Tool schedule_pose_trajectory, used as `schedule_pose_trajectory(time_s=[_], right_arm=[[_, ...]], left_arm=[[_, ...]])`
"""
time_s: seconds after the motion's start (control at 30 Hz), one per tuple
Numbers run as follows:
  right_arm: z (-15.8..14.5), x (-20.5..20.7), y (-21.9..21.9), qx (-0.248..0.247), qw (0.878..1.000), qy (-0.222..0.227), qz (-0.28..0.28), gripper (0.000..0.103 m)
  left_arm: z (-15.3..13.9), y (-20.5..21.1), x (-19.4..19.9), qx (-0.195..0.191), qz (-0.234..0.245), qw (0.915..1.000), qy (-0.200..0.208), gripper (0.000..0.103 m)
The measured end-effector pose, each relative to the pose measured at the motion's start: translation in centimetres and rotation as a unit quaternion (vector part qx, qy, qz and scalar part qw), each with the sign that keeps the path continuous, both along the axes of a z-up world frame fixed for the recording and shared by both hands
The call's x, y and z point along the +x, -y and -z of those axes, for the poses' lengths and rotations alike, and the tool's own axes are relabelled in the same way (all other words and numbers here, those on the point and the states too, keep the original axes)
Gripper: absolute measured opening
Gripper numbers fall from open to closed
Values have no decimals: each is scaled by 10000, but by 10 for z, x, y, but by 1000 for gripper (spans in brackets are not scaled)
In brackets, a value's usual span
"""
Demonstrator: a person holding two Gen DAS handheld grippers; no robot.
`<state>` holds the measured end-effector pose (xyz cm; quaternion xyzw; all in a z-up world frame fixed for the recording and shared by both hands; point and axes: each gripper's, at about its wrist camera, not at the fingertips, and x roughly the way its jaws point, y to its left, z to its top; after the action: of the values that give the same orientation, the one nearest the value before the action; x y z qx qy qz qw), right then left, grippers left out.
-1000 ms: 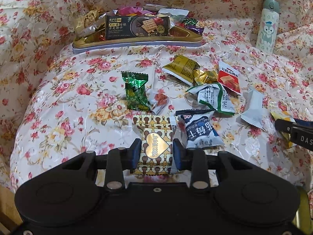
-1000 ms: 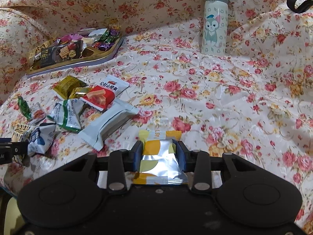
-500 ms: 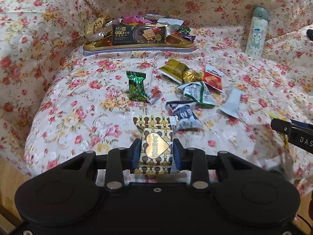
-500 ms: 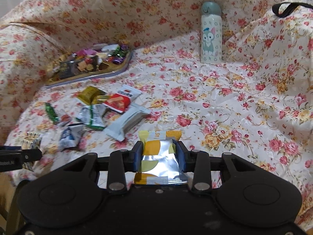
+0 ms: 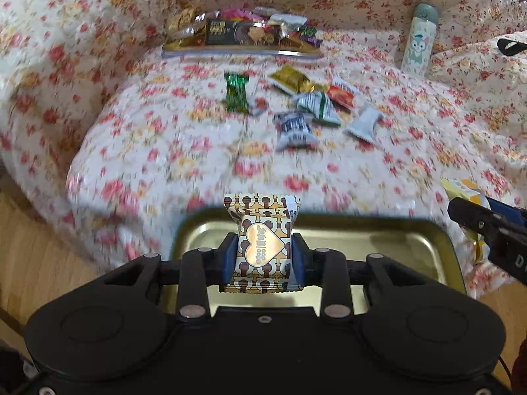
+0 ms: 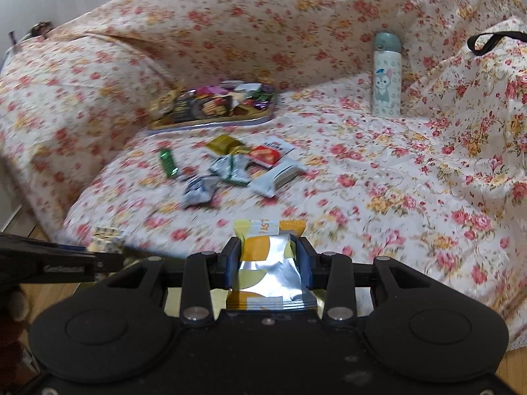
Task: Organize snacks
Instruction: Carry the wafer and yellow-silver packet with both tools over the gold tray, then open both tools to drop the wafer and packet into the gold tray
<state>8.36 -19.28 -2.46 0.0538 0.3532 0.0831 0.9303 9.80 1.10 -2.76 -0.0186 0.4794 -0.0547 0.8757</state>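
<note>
Both tools are loaded. The left tool [image 5: 263, 256] is clamped on a brown-and-cream packet w/ a gold heart [image 5: 262, 247], pads pressing both sides. The right tool [image 6: 267, 263] grips a silver-and-yellow packet [image 6: 268, 263] the same way.

An empty gold tray [image 5: 411, 247] lies directly under the left tool, at the near edge of the flowered sofa cover [image 5: 164, 131]. In the left view the right tool shows at 3 o'clock, beside the tray's right end. A 2nd tray, already full of snacks [image 5: 243, 33], sits at 12 o'clock near the sofa back. About 6 loose packets [image 5: 296, 128] lie between the 2 trays; motion blur hides the exact count. A cartoon bottle [image 5: 420, 42] stands at 1 o'clock.

Likely step: drop both packets into the near tray. To do it well:
- lower each tool until the packet is just above the tray floor before letting go, so nothing bounces onto the wood floor [image 5: 33, 263].
- keep the 2 tools apart; left packet goes to the tray's left half, right packet to the right half.
- open fully & lift straight up, since foil wrappers may cling to a pad.
</note>
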Motion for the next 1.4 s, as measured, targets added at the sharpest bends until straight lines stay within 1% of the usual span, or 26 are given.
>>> schedule_pose_trajectory(time_s=[0.13, 0.23, 0.33, 0.43, 0.6, 0.73, 0.9, 1.0, 1.1, 1.23, 1.4], right_arm=[[-1, -25, -4, 83, 9998, -50, -171, 39], [3, -41, -5, 204, 9990, -255, -319, 39], [8, -51, -4, 337, 9974, -500, -385, 39], [13, -56, 0, 494, 9957, -718, -310, 39], [23, -60, 5, 684, 9918, -1040, -277, 39], [32, -60, 2, 615, 9904, -1207, -271, 39], [39, -62, -2, 557, 9883, -1363, -389, 39], [45, -62, -3, 543, 9873, -1452, -349, 39], [48, -63, -2, 558, 9861, -1532, -332, 39], [48, -64, -4, 480, 9866, -1529, -320, 39], [48, -64, -5, 447, 9869, -1519, -309, 39]], left_arm=[[4, 3, -17, 84, -39, 9999, -114, 42], [6, 4, -29, 100, -42, 9998, -171, 42], [9, 3, -40, 1, -47, 9996, -291, 42], [13, 1, -47, -128, -71, 9988, -472, 42], [24, -1, -56, -56, -144, 9975, -690, 42], [33, -6, -55, -117, -255, 9954, -920, 42], [38, -11, -57, -205, -347, 9934, -1078, 42], [41, -13, -57, -285, -422, 9919, -1160, 43], [42, -15, -59, -288, -477, 9914, -1187, 43], [43, -16, -59, -303, -500, 9909, -1209, 43], [38, -14, -59, -214, -490, 9933, -1022, 43]])
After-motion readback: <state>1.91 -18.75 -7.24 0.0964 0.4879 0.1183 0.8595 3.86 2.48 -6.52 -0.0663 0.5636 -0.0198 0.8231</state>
